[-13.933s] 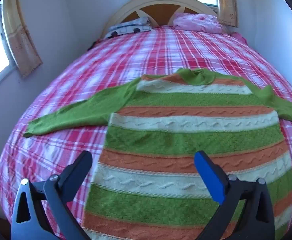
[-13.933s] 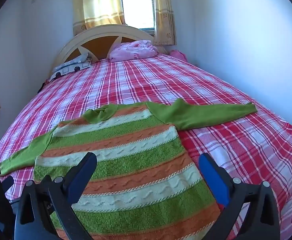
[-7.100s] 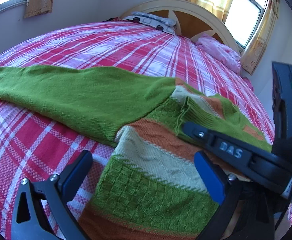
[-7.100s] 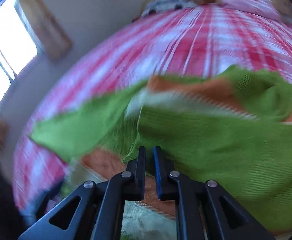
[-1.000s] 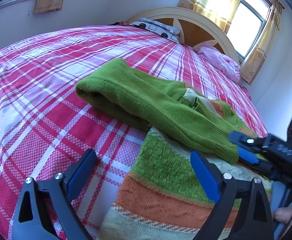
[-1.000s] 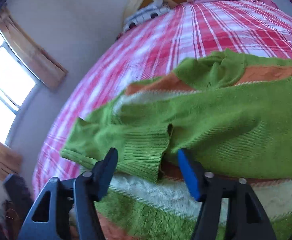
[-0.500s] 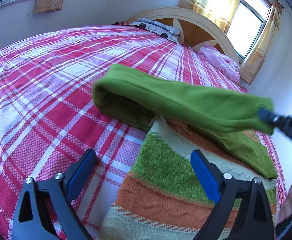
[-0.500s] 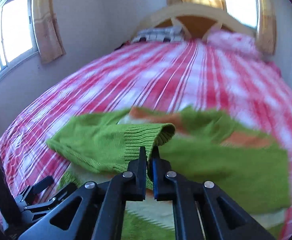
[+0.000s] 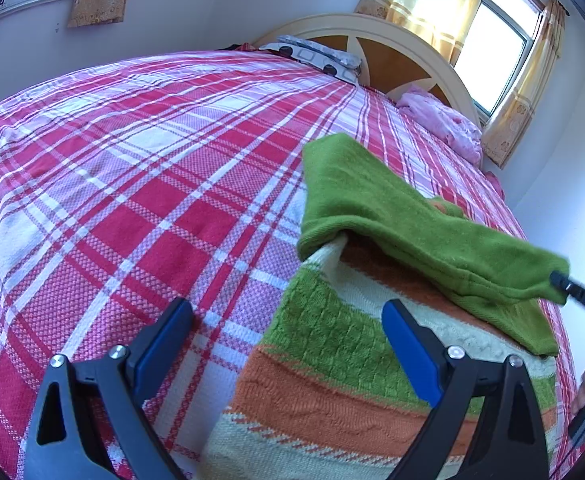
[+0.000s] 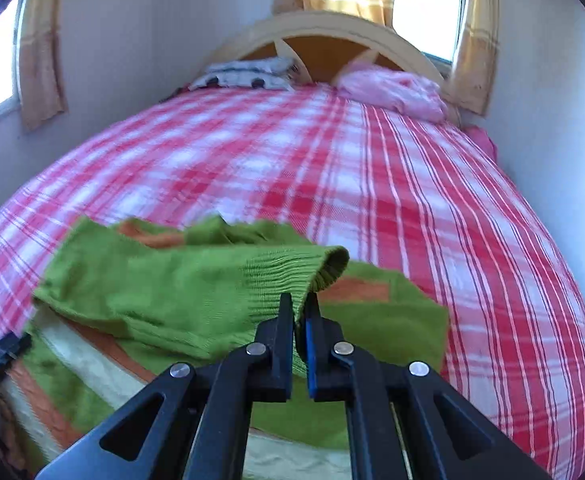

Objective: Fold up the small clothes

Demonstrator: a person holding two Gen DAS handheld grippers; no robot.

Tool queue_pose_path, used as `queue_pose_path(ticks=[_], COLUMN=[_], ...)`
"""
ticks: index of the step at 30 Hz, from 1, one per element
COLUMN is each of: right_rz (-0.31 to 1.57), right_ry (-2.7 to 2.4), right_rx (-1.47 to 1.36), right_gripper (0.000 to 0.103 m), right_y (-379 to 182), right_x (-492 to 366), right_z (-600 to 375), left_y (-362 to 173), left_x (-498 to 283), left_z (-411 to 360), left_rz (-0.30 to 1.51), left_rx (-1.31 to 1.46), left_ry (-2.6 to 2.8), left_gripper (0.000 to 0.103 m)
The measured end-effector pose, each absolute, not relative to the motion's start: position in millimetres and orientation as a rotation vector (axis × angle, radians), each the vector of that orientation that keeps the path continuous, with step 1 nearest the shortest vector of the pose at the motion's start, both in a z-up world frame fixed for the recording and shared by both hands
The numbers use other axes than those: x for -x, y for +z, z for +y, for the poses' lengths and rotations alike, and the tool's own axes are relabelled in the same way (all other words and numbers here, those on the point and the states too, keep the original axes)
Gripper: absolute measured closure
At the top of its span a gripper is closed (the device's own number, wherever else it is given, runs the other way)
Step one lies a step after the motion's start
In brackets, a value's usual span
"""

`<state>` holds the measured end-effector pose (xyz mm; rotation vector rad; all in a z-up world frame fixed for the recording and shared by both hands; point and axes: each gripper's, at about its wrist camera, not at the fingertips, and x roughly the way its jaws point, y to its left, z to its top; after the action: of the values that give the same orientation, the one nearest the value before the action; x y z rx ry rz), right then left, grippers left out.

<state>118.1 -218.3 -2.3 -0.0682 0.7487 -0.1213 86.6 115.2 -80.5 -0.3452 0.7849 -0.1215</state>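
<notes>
A small knit sweater (image 9: pixel 332 360) with green, orange and cream stripes lies on the bed. My right gripper (image 10: pixel 300 308) is shut on the ribbed cuff of its green sleeve (image 10: pixel 180 284) and holds the sleeve lifted across the sweater's body. The same sleeve (image 9: pixel 392 216) stretches to the right in the left wrist view, where the right gripper's tip (image 9: pixel 572 292) pinches its end. My left gripper (image 9: pixel 288 344) is open and empty, low over the sweater's left edge.
The bed has a red, pink and white plaid cover (image 9: pixel 132 184). A cream and orange headboard (image 10: pixel 324 36), a patterned pillow (image 10: pixel 244 72) and a pink bundle (image 10: pixel 392 88) are at the far end. Walls and curtained windows surround the bed.
My right gripper closed on the left sleeve's cuff and pulled the sleeve up and to the right across the sweater. My left gripper stayed open and nearly still.
</notes>
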Motion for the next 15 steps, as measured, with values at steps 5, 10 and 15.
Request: queue_pose_path(ticks=[5, 10, 15], right_rz=[0.811, 0.864, 0.869], right_ry=[-0.186, -0.217, -0.303], right_rx=[0.064, 0.015, 0.037], right_gripper=[0.099, 0.098, 0.091], right_y=[-41, -68, -63], right_x=[-117, -117, -109], right_z=[-232, -245, -262], left_y=[-81, -81, -81], left_x=[-88, -89, -91], left_z=[116, 114, 111], left_rz=[0.788, 0.792, 0.792], left_rx=[0.335, 0.330, 0.331], left_ry=[-0.117, -0.118, -0.121], left_gripper=[0.005, 0.004, 0.003])
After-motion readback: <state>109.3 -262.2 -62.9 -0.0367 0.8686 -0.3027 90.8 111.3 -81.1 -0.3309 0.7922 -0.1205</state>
